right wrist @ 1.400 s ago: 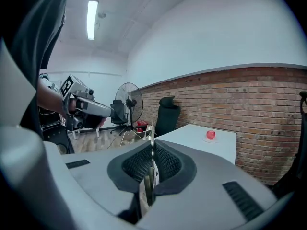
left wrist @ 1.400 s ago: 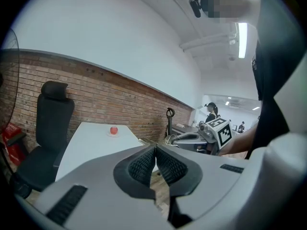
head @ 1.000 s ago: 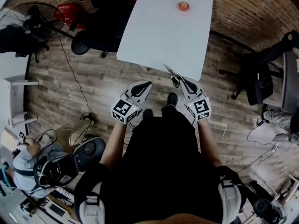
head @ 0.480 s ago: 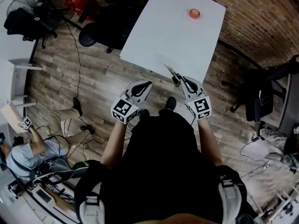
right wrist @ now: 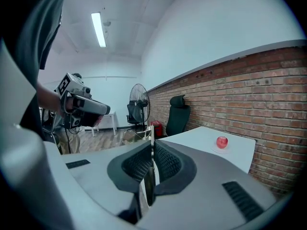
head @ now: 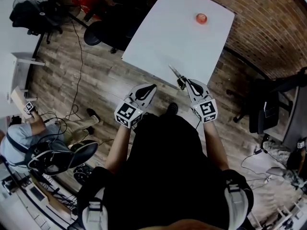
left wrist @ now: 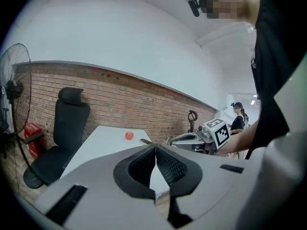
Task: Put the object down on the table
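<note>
Left of centre in the head view, the left gripper (head: pixel 151 86) hung over the wooden plank floor (head: pixel 96 80), its jaws pressed together on nothing. Just right of it, the slim metal tool with a dark handle (head: pixel 175 74) (scissors or pliers, too small to tell) showed against the near edge of the white rectangular table (head: pixel 163 37), clamped between the jaws of the right gripper (head: pixel 185 82). Toward the upper right, a small round red object (head: pixel 201 18) sat on the table.
</note>
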{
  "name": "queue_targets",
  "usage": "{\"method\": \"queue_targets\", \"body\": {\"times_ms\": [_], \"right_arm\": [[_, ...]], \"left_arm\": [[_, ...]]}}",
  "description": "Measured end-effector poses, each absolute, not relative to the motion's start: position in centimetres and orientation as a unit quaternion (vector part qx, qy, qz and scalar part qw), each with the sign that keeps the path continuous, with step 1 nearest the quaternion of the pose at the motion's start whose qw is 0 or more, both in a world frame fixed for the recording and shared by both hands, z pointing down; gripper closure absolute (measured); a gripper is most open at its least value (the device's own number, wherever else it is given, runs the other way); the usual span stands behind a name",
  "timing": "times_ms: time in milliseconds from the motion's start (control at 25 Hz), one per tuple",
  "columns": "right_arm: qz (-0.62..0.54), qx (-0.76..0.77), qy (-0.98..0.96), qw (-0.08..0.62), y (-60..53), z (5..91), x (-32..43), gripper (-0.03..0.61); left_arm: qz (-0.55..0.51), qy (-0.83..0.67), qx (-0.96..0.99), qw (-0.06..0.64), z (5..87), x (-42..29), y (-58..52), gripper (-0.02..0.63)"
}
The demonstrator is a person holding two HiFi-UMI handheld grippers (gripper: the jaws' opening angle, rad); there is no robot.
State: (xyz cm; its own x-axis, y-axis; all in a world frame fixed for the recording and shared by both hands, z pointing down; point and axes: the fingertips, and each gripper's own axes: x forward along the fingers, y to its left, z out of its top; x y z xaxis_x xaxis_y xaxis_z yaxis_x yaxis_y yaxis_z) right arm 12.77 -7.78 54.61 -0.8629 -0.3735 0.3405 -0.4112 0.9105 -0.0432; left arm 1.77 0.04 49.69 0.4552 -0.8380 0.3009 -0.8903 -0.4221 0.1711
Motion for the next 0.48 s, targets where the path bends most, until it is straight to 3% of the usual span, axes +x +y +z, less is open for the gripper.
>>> {"method": "queue_targets", "body": {"times_ms": [480], "right_arm": [[0.051,0.197,-0.965,0.167,-8.9,54.9,13.9,0.577]], "left_arm": [[0.08,-0.527,0.832,0.153,49.7,2.9,-1.0,0.592]]}}
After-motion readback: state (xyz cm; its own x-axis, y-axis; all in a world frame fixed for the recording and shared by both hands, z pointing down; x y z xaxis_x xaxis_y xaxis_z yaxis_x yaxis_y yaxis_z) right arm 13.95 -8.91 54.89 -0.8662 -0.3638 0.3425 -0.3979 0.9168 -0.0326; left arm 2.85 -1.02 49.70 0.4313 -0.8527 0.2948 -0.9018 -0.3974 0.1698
